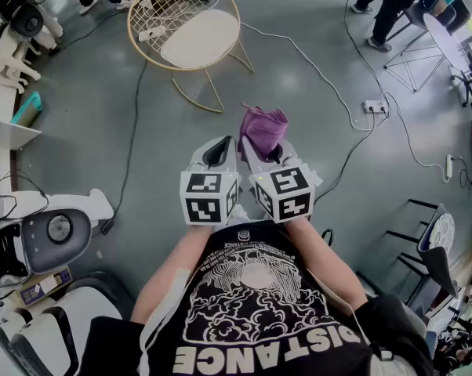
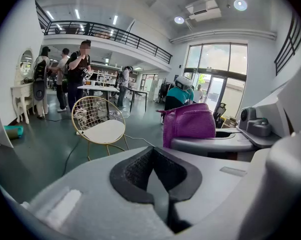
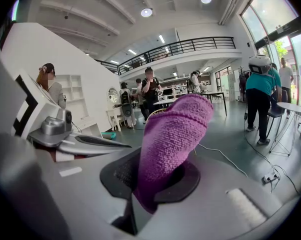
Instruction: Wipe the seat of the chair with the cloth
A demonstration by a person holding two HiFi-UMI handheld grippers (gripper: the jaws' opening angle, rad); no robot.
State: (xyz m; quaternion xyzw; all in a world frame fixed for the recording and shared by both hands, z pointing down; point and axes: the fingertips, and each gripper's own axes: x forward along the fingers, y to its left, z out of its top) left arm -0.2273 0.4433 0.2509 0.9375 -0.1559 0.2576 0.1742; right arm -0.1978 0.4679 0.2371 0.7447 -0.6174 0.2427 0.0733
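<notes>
a grey-green floor [image 1: 87,108] fills most of the head view, in a tall hall with a balcony rail and big windows. several people stand at the far edges, well away from the work. the person holding the tools shows as a black printed t-shirt [image 1: 259,304] and two bare forearms at the bottom of the head view.

the chair [image 1: 142,14] stands on the floor ahead and somewhat to the left, well apart from both tools. it has a round gold wire frame, thin gold legs and a pale oval seat [image 1: 198,37]. nothing lies on the seat.

the left tool [image 2: 153,170] and the right tool [image 3: 155,181] are held side by side just in front of the person's chest, close to each other and above the floor. each carries a white cube with black square markers, the left one [image 1: 208,197] and the right one [image 1: 285,192].

the left tool is clenched: its dark pads [image 2: 130,171] come together with nothing between them. the right tool is grasping the cloth [image 3: 173,134], a purple knitted-looking piece that sticks up and forward out of its pads. the cloth is off the chair, held in the air near the person.

a white cable [image 1: 314,69] runs across the floor from beside the chair to a white power strip [image 1: 375,106] on the right.
</notes>
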